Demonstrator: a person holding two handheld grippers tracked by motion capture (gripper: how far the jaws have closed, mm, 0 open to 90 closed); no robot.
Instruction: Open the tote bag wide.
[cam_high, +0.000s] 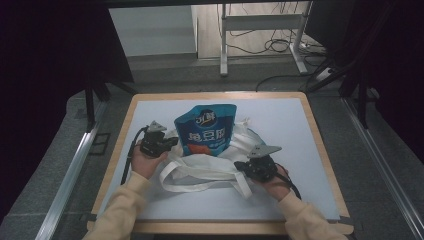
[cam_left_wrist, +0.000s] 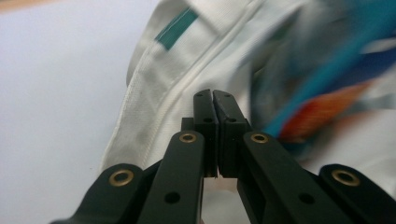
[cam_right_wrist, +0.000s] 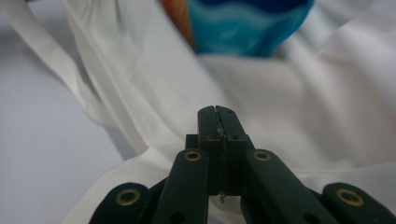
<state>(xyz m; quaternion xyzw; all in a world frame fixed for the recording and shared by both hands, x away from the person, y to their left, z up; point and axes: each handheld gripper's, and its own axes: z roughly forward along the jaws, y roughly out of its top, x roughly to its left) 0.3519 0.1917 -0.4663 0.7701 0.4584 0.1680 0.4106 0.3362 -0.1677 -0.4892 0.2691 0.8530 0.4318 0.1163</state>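
Observation:
A white cloth tote bag (cam_high: 235, 150) lies on the table's middle with its handles (cam_high: 200, 181) toward the person. A blue snack pouch (cam_high: 206, 129) rests on it, its lower end tucked under the bag's cloth. My left gripper (cam_high: 170, 141) sits at the bag's left edge; in the left gripper view its jaws are shut over the bag's hem (cam_left_wrist: 154, 112), next to a green tag (cam_left_wrist: 176, 29). My right gripper (cam_high: 241, 165) is at the bag's near right, shut with a sliver of white cloth (cam_right_wrist: 261, 93) pinched between the jaws. The pouch (cam_right_wrist: 243, 23) lies just beyond them.
A pale blue mat (cam_high: 300, 130) covers the wooden-rimmed table (cam_high: 320, 150). Beyond the far edge stand a white desk frame (cam_high: 260, 22) and floor cables (cam_high: 280, 45). Dark curtains flank both sides.

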